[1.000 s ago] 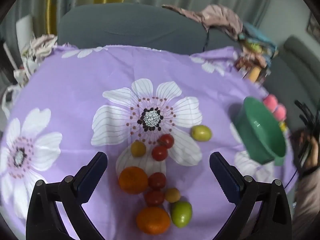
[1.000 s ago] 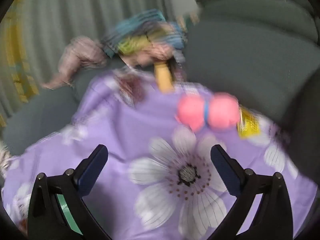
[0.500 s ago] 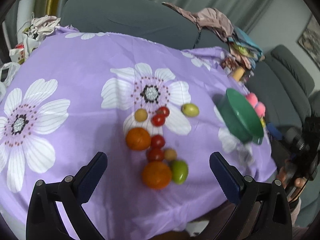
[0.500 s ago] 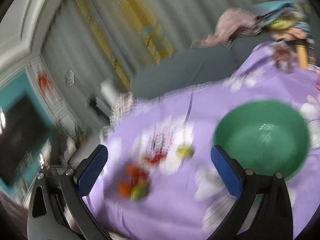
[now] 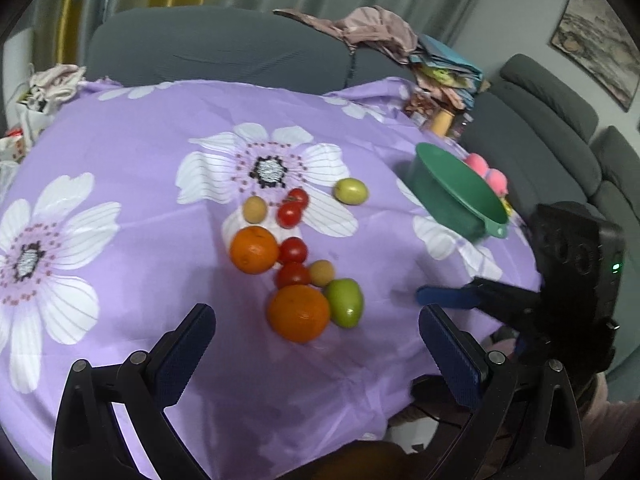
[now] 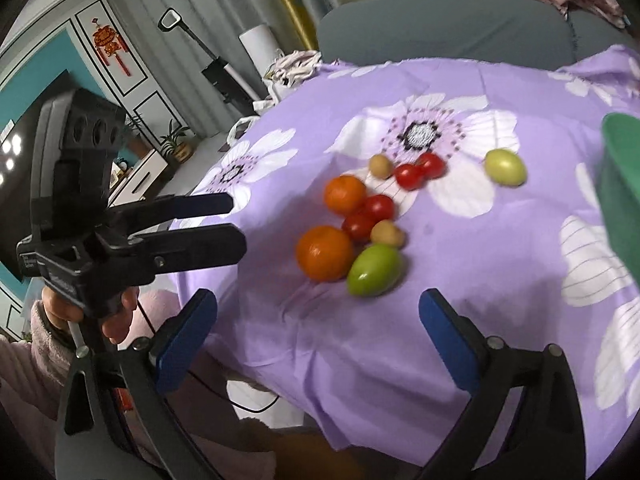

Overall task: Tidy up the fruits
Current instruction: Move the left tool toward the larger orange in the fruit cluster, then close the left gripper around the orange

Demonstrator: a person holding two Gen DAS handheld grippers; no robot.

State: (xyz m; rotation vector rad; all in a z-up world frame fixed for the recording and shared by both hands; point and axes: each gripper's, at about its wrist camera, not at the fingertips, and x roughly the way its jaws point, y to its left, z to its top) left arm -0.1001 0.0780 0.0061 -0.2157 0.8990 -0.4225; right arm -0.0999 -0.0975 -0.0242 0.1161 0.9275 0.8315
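Observation:
Several fruits lie in a cluster on the purple flowered cloth (image 5: 132, 132): two oranges (image 5: 299, 313) (image 5: 254, 249), several red tomatoes (image 5: 293, 250), two small tan fruits (image 5: 321, 273) and a green fruit (image 5: 345, 302). Another green fruit (image 5: 351, 191) lies apart toward the green bowl (image 5: 456, 196). My left gripper (image 5: 315, 314) hangs wide open over the near side of the cluster. My right gripper (image 6: 319, 300) is open with its jaws closing, nothing between them, short of the near green fruit (image 6: 374, 270) and orange (image 6: 325, 253). One of its blue fingers (image 5: 444, 296) shows right of the cluster.
A grey sofa (image 5: 216, 56) with heaped clothes (image 5: 372, 32) wraps the table's far side. A pink object (image 5: 488, 172) and a yellow jar (image 5: 442, 122) sit behind the bowl. The cloth's edge (image 6: 280, 376) drops off close below both grippers. A hand (image 6: 116, 320) holds the left gripper (image 6: 236, 224).
My right gripper swung from the table's far right, past the bowl, round to the fruit cluster, and now shows in the left wrist view. The left gripper drew back toward the table edge.

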